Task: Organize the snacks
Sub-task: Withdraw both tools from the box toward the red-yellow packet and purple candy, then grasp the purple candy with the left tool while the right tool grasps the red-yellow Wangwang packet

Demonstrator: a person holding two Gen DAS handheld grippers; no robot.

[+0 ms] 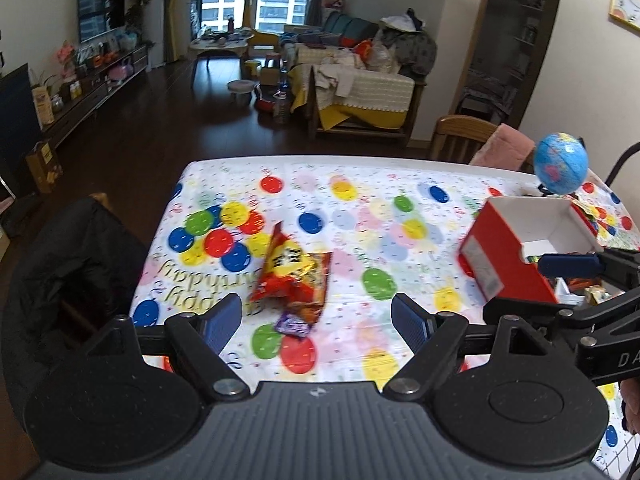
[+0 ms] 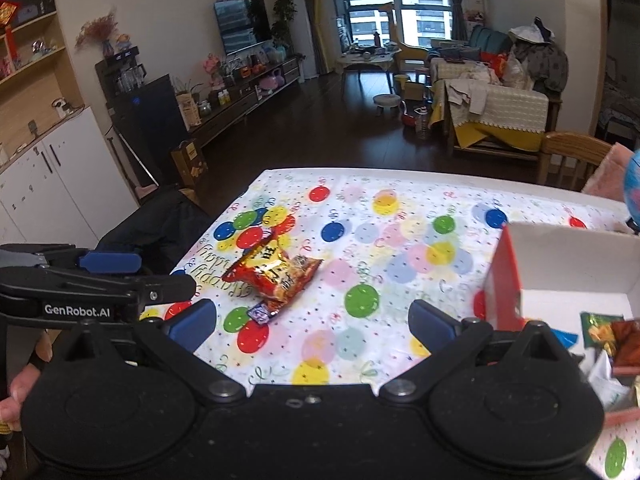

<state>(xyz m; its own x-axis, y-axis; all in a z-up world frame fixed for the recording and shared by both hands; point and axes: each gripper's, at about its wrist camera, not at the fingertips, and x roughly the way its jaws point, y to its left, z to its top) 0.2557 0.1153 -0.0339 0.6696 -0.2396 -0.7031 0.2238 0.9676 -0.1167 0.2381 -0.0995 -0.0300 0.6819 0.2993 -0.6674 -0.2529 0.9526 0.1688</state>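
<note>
while both hand-held grippers [image 1: 316, 318] [image 2: 312, 322] gape wide, snack bags [image 1: 294, 272] lie mid-table, box [image 1: 516, 248] near right edge.

Balloon-print table [image 1: 360, 240], snack packets [image 1: 294, 276], red box [image 1: 504, 264]

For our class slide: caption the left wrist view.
Open left gripper above red foil snack bags on balloon-print tablecloth; red cardboard box right.

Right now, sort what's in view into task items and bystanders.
For the job: red snack bag, purple candy, red box, snacks already inside it.

Just lying about: globe, wooden chair, black jacket.
</note>
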